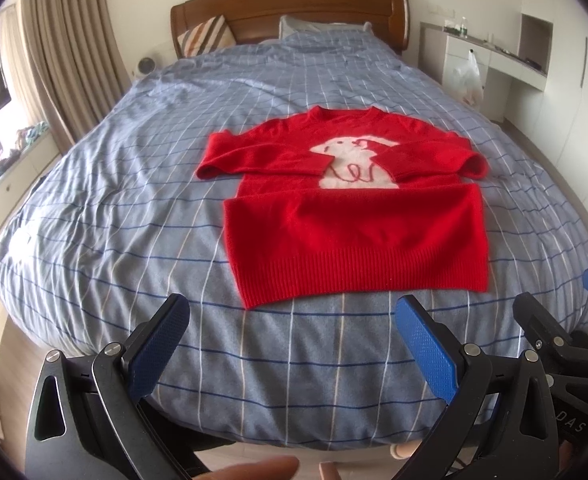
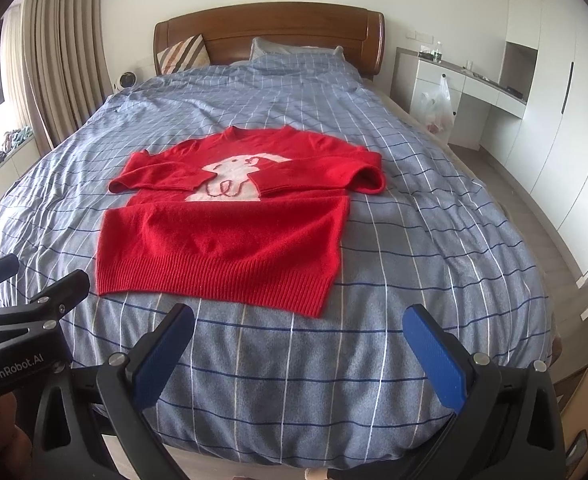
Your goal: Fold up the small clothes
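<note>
At nine o'clock, beige curtains (image 2: 54, 60) hang beside the bed. A red sweater (image 2: 230, 220) with a pale dog motif lies flat at the centre of the blue checked duvet (image 2: 414, 200), both sleeves folded across its chest, ribbed hem nearest the cameras. At six o'clock the left gripper (image 1: 294, 344) and right gripper (image 2: 298, 344) hover short of the hem, each with blue-padded jaws spread wide and holding nothing. At two o'clock, a white plastic bag (image 2: 438, 104) hangs on a white desk (image 2: 482, 88).
</note>
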A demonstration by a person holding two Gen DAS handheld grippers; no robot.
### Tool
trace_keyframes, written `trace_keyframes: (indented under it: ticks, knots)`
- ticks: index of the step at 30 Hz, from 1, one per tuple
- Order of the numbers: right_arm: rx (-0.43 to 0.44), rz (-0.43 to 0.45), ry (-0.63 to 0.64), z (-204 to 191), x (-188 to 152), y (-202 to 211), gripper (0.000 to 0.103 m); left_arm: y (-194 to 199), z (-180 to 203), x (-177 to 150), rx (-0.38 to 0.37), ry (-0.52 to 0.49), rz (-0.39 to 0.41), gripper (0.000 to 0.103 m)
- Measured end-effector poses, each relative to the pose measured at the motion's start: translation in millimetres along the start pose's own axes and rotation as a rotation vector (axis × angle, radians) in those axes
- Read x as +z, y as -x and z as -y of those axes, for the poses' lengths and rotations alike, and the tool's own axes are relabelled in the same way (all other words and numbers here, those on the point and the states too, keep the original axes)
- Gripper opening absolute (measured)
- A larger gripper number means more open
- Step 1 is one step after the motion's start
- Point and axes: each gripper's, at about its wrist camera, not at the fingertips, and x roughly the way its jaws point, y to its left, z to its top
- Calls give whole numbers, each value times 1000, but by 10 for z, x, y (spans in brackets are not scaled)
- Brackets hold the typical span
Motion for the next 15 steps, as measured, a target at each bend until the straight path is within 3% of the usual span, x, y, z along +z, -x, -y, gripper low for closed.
trace_keyframes:
  ticks: [5,8,11,15]
  knots:
    - [18,2,-4,-1,-4,-11,103,-78,-17,-39,6,-4,-22,103]
    - [107,46,0,60,6,31,103,-198,-89,-45,-1,-3,-51,103]
    - [167,138,-57,342,38,85,103,-447,-299,-18,0,17,-93,103]
    - [173,107,-108,652,79,-234,103,-938,-618,12,-50,76,-157,103]
